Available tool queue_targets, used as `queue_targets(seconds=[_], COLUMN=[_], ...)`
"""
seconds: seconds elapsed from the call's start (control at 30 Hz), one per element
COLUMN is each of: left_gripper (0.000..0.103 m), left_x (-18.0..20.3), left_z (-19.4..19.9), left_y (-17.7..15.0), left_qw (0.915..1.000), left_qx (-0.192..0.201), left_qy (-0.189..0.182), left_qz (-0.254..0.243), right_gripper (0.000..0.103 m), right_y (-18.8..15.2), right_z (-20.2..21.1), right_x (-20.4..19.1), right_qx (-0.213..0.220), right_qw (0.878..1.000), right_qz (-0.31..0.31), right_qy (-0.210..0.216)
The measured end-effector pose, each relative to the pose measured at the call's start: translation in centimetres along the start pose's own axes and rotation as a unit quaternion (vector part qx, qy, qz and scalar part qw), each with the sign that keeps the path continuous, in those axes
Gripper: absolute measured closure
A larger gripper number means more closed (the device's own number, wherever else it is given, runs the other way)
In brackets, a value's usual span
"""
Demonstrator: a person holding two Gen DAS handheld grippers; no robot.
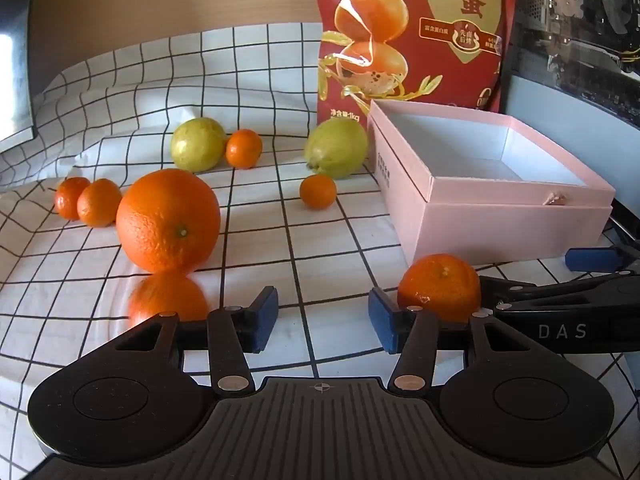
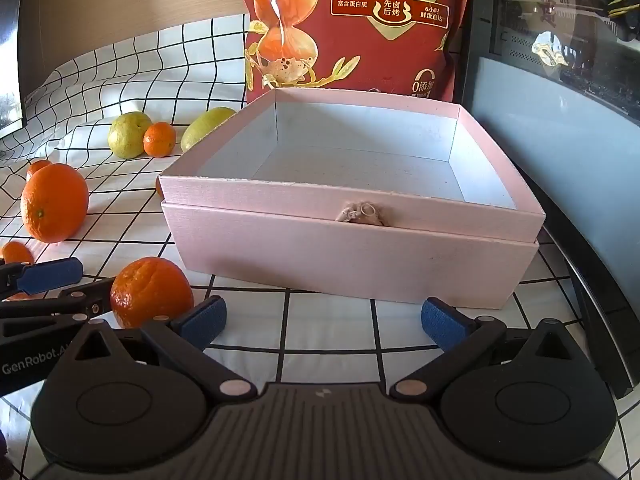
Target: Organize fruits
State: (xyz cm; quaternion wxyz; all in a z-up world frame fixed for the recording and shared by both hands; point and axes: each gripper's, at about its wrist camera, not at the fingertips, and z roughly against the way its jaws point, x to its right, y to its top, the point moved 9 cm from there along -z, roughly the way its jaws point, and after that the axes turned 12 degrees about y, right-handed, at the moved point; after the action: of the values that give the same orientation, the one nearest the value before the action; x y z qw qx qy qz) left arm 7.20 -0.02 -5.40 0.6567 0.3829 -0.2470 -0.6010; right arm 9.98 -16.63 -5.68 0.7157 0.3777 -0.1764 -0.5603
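Red snack bag (image 1: pixel 412 32) on checked cloth (image 1: pixel 248 64)

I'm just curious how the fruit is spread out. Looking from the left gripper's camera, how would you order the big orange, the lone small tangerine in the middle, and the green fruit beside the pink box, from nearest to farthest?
1. Big orange: nearest, ahead and to the left.
2. Small tangerine: mid-cloth, alone, roughly straight ahead.
3. Green fruit: farthest, against the pink box's back left corner.
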Motion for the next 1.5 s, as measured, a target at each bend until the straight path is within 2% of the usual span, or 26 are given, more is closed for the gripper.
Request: queue_targets(seconds=[1.03, 1.5], left_gripper=[0.045, 0.045], left_x=[-0.2, -0.24], left_z=[-0.06, -0.05], left_y=[0.02, 0.0], left_qw=[1.0, 1.0], left_qx=[0.0, 0.0], left_qy=[-0.001, -0.001], left_qz=[0.002, 0.001], right_gripper=[0.0, 0.0], right_y=[0.05, 0.28], right_z=[-0.03, -0.29], right_x=[0.07, 0.29], right_qx=[0.0, -0.003], right_qw=[1.0, 1.0], right_qz=[0.001, 0.012], right_qy=[0.001, 0.014])
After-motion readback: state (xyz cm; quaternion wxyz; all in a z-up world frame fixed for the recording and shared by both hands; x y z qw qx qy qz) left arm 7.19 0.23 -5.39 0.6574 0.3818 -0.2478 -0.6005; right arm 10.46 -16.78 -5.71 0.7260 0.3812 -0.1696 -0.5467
